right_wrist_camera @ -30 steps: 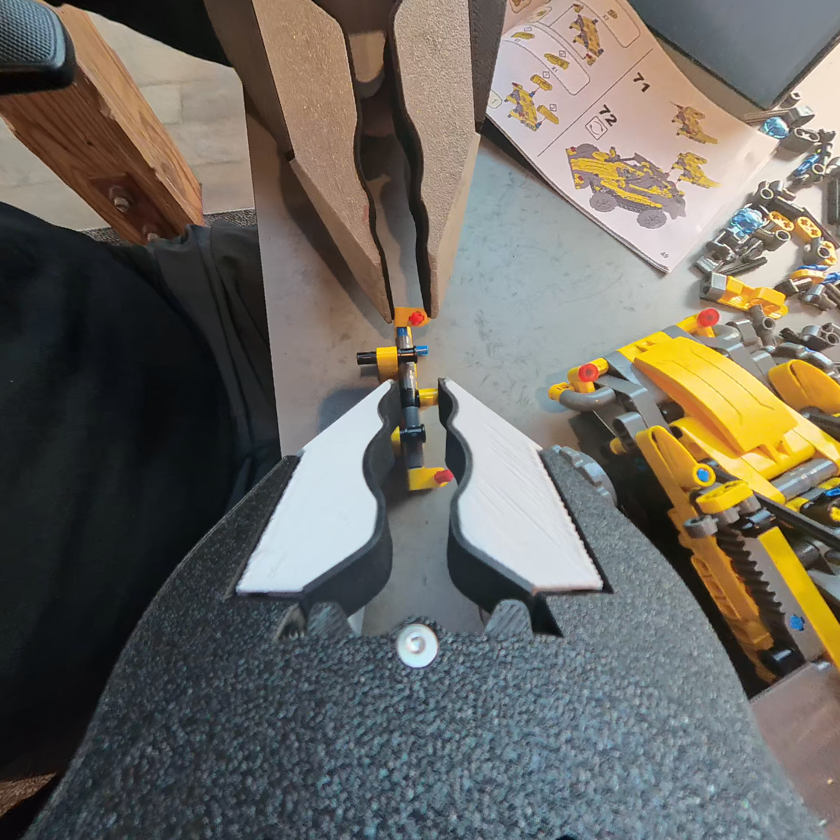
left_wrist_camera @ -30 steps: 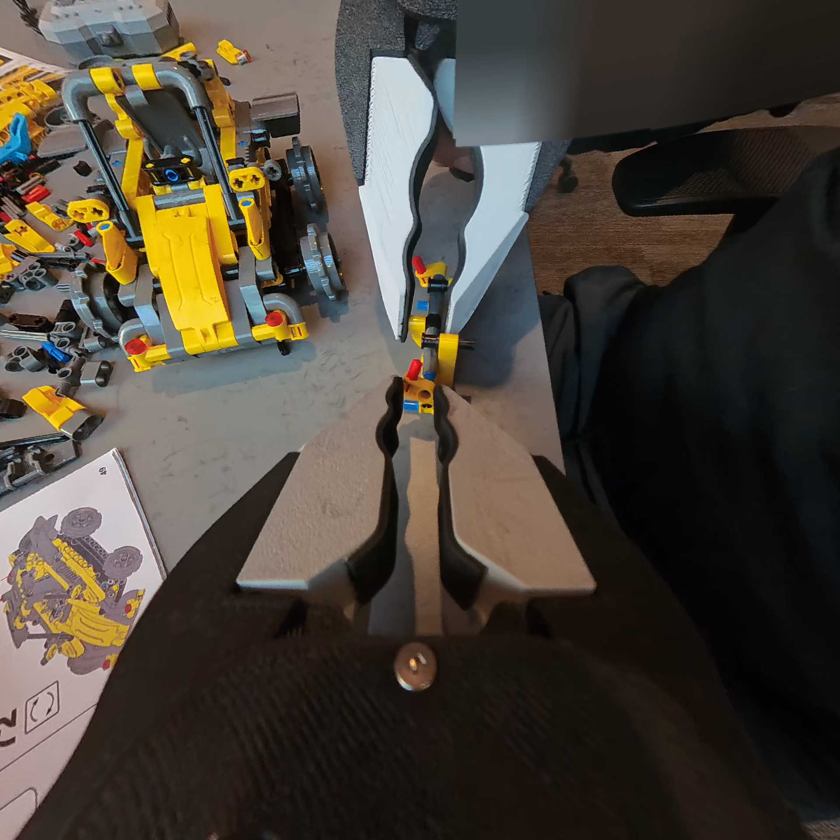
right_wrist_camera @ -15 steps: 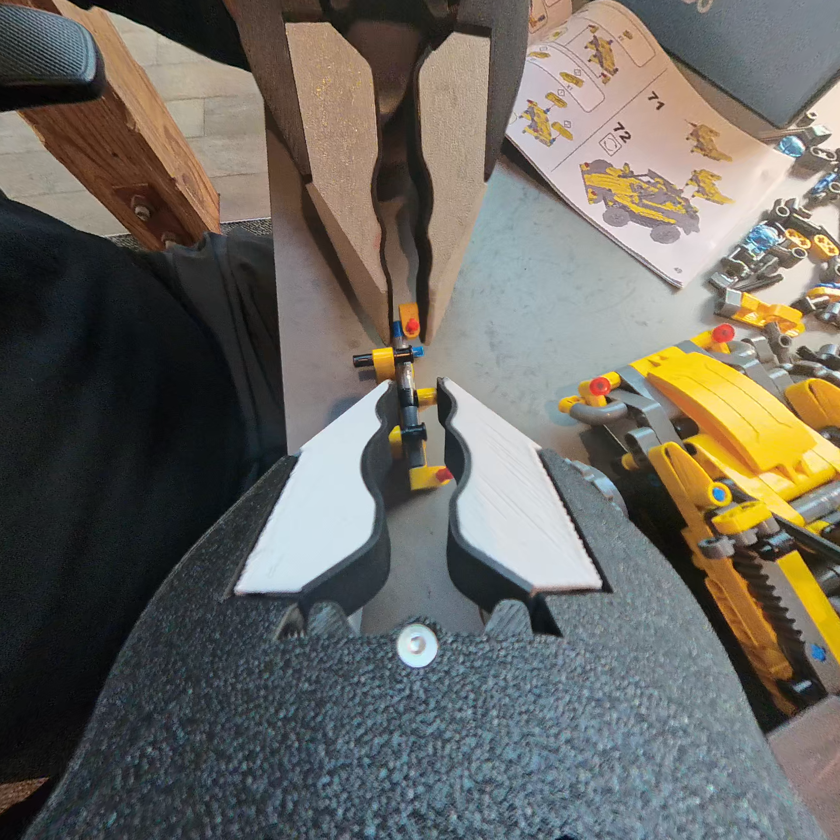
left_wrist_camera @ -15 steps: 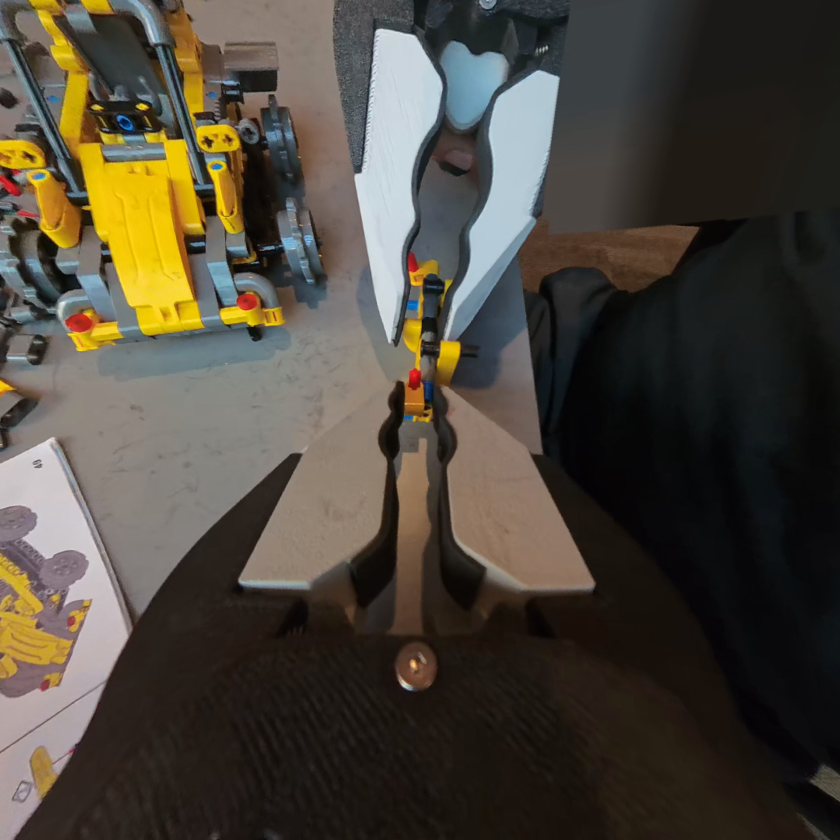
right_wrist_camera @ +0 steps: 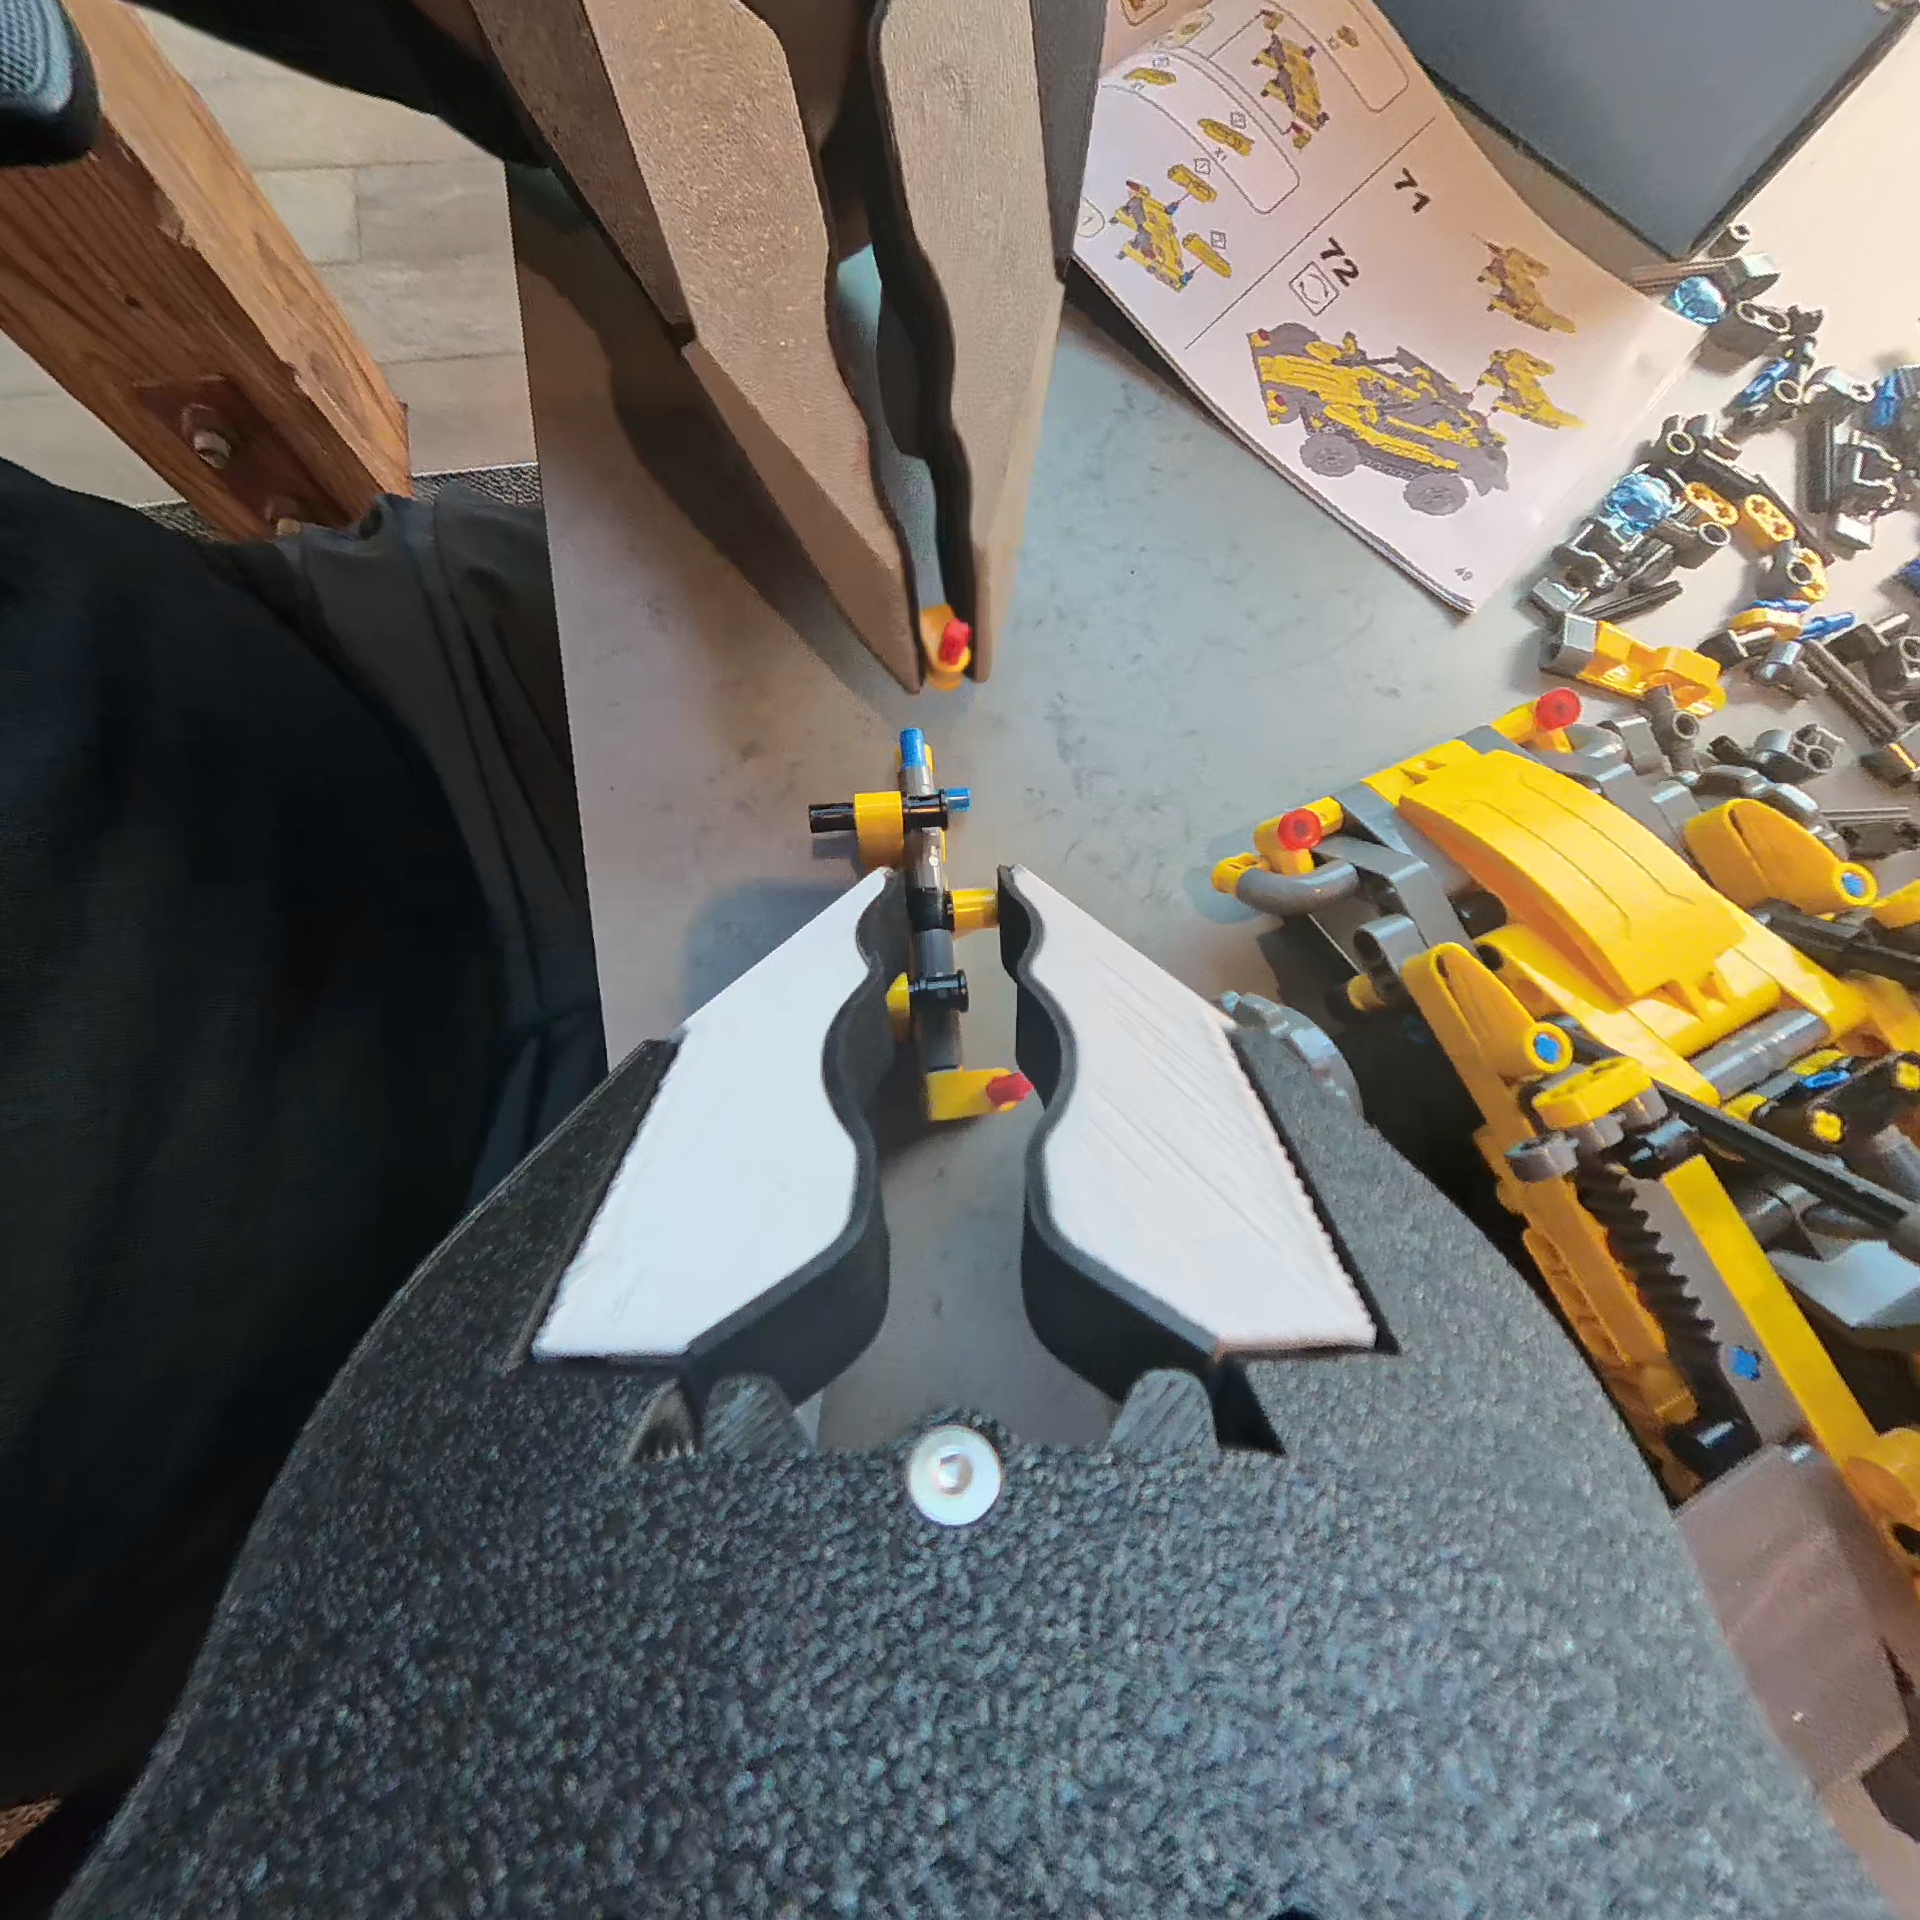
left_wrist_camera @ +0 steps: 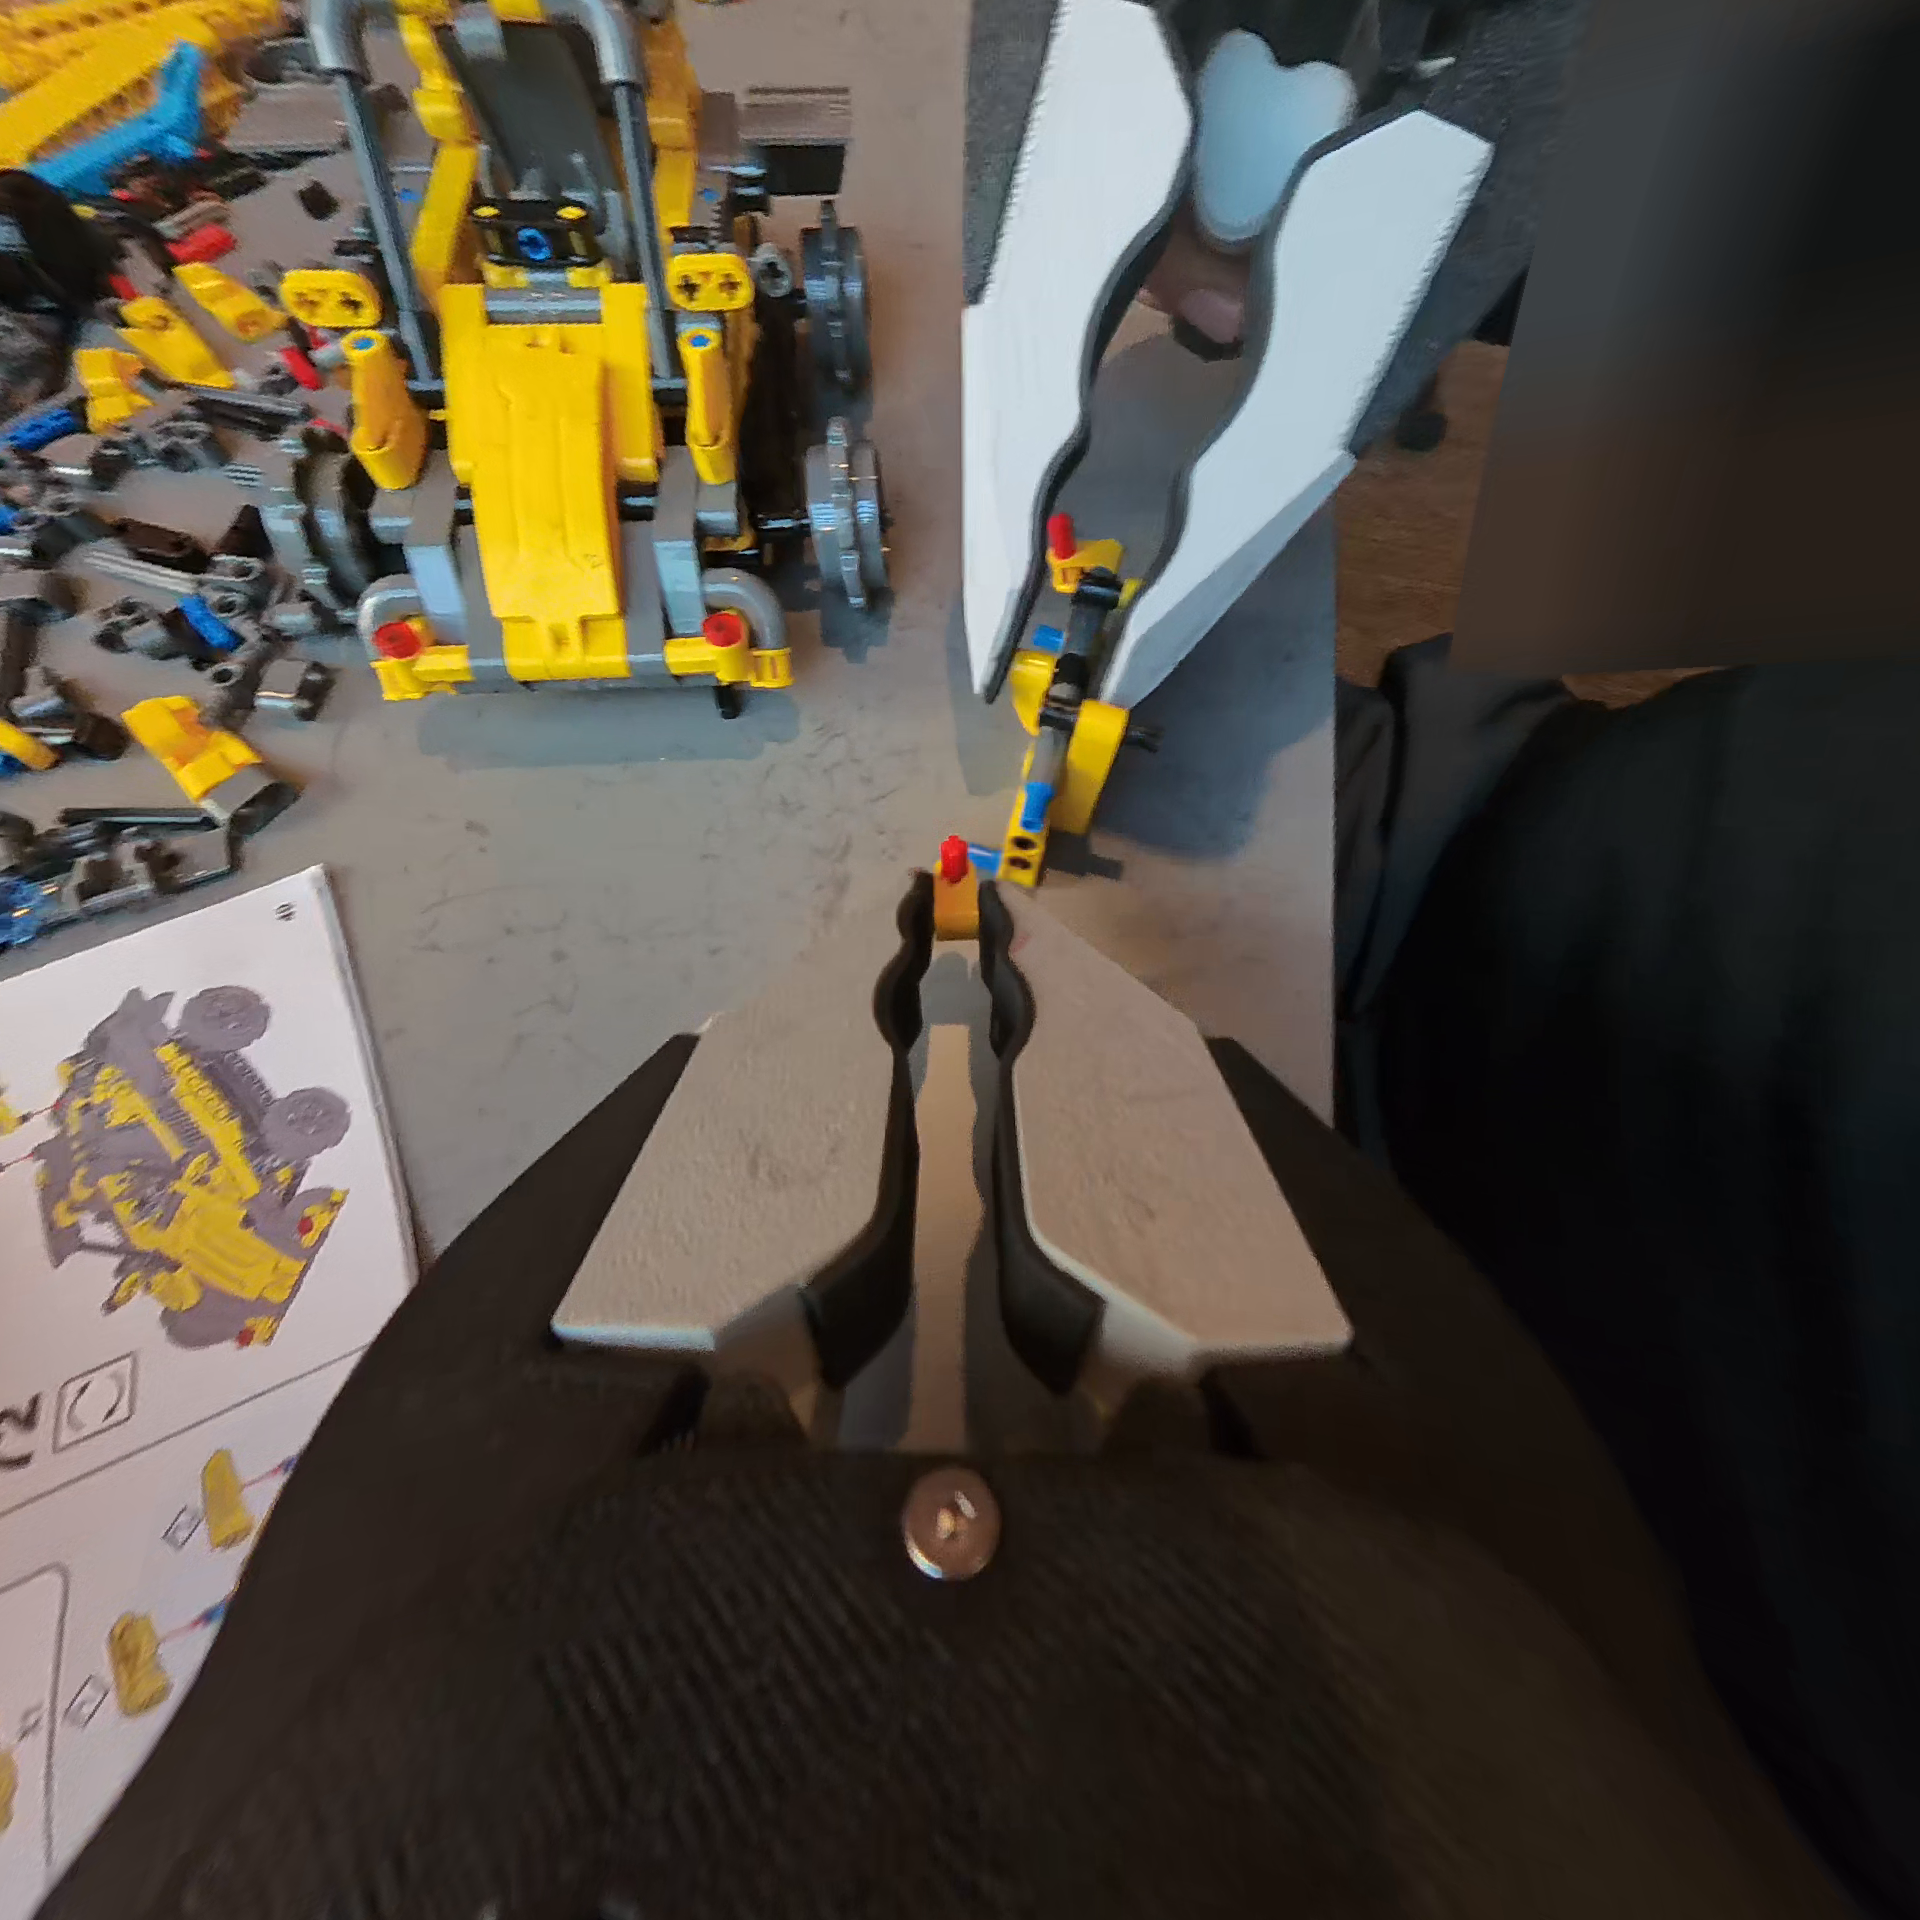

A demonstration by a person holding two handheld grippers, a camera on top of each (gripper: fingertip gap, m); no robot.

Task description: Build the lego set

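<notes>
Two handheld grippers face each other tip to tip above the near edge of a grey table (left_wrist_camera: 582,831). The left gripper (left_wrist_camera: 954,902), its fingers nearly together, pinches a small yellow piece with a red pin (left_wrist_camera: 952,885). The right gripper (right_wrist_camera: 945,904), fingers narrowed, clamps a thin rod assembly of yellow, black and blue parts (right_wrist_camera: 930,935). A small gap separates the pinched piece from the rod's blue tip. A large yellow and grey toy vehicle (left_wrist_camera: 566,416) stands on the table close beside both grippers. Loose parts (left_wrist_camera: 156,582) lie scattered beyond it, and an open instruction booklet (left_wrist_camera: 187,1195) lies flat near the left gripper. A person's dark clothing (left_wrist_camera: 1621,1143) fills the space past the table edge.
</notes>
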